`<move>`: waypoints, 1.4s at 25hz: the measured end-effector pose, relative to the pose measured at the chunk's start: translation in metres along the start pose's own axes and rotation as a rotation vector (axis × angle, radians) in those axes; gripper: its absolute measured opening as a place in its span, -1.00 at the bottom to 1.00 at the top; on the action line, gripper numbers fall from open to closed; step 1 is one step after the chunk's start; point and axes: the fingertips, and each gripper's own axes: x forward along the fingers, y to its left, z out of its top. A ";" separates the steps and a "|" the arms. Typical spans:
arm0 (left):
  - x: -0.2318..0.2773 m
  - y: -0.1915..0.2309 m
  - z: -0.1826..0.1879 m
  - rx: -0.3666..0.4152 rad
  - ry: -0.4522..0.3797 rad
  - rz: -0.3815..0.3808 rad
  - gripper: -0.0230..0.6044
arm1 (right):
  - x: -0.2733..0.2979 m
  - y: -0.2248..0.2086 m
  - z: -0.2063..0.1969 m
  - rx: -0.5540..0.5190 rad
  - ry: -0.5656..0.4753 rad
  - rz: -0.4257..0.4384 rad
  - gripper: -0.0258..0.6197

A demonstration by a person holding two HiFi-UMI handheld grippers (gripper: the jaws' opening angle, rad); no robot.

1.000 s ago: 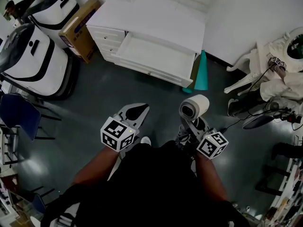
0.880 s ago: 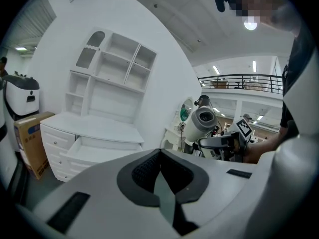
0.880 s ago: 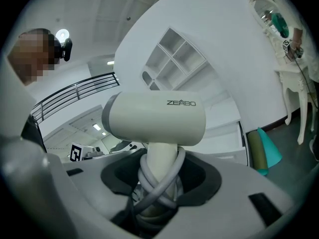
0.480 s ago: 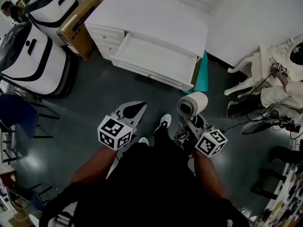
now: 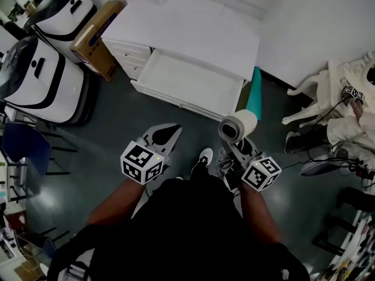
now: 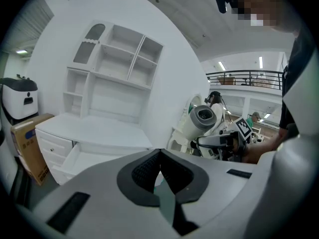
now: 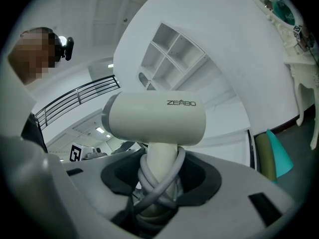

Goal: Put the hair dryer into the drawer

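Note:
A white hair dryer (image 5: 237,126) (image 7: 155,118) with its grey cord wound round the handle stands upright in my right gripper (image 5: 235,149) (image 7: 158,183), which is shut on the handle. The dryer also shows in the left gripper view (image 6: 203,119). My left gripper (image 5: 164,134) (image 6: 159,176) is shut with nothing between its jaws. Ahead on the floor stands a white desk (image 5: 193,25) with its wide drawer (image 5: 190,81) pulled open and bare inside. Both grippers hover over the dark floor, a short way in front of the drawer.
Two white and black machines (image 5: 41,78) and a cardboard box (image 5: 96,37) stand left of the desk. A teal cone (image 5: 253,95) leans at the desk's right corner. White chair legs (image 5: 310,101) and cables lie at the right. My shoe (image 5: 204,156) shows between the grippers.
The view has shifted closer to the desk; the open drawer sits lower in the head view. Both grippers keep their hold and relative place.

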 end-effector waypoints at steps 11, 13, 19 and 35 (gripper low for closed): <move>0.082 0.022 0.031 -0.008 0.036 0.036 -0.90 | 0.025 -0.073 0.054 0.021 0.001 0.024 -0.27; 0.095 0.024 0.037 -0.008 0.040 0.044 -0.90 | 0.029 -0.085 0.062 0.025 0.006 0.030 -0.27; 0.120 0.030 0.046 0.018 0.059 0.073 -0.90 | 0.044 -0.115 0.067 0.050 0.010 0.050 -0.27; 0.151 0.069 0.041 -0.020 0.132 0.059 -0.90 | 0.072 -0.167 0.090 0.102 -0.021 -0.036 -0.27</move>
